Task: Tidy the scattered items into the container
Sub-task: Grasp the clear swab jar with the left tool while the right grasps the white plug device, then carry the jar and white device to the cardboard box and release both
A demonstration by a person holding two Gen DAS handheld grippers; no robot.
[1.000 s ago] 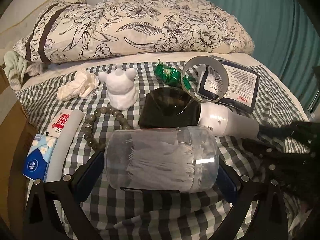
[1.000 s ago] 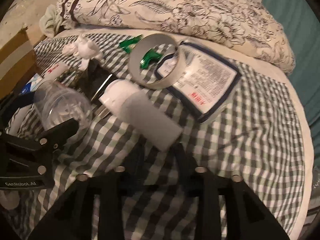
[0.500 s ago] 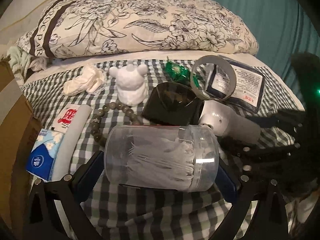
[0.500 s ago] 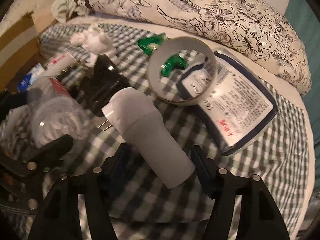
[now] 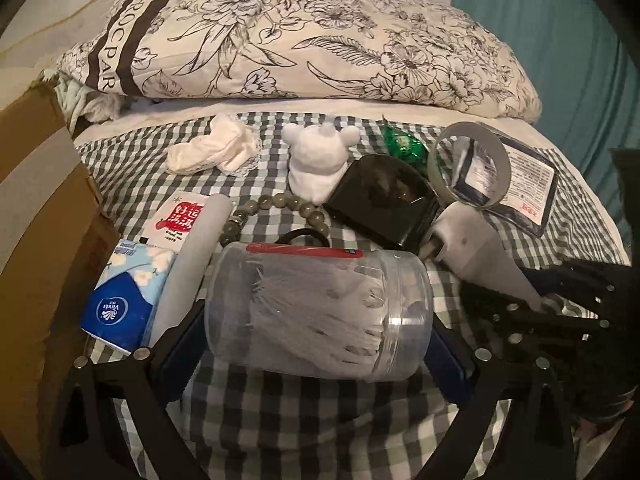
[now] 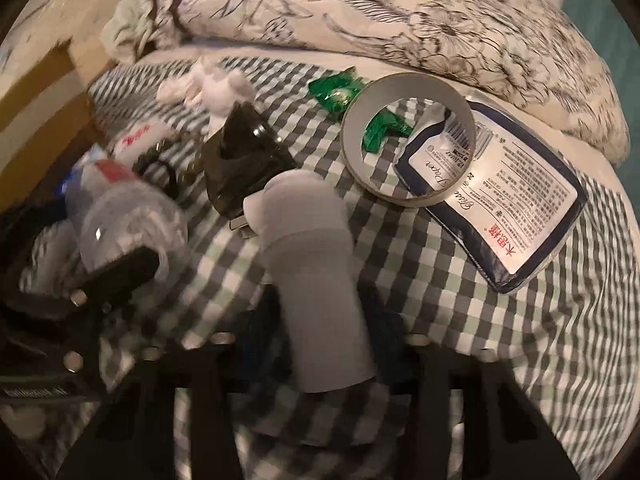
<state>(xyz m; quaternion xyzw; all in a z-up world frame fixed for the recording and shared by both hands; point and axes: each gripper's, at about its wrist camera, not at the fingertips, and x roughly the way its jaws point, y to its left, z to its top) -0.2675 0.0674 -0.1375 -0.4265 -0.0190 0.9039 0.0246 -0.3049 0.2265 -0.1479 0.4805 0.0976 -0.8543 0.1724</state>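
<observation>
Right wrist view motion-blurred, cardboard box (image 5: 36, 216) cut off at left edge, dark tray (image 5: 384, 196) contents unclear

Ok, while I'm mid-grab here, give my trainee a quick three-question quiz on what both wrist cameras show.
1. True or false: the jaws of the left gripper are empty.
2. What lies between the jaws of the right gripper? A) bead string B) white cylinder C) green wrapper
3. Fill in: the tape roll rests partly on the blue-edged ____.

Key:
1. False. They clamp the clear jar, which lies sideways.
2. B
3. packet
</observation>
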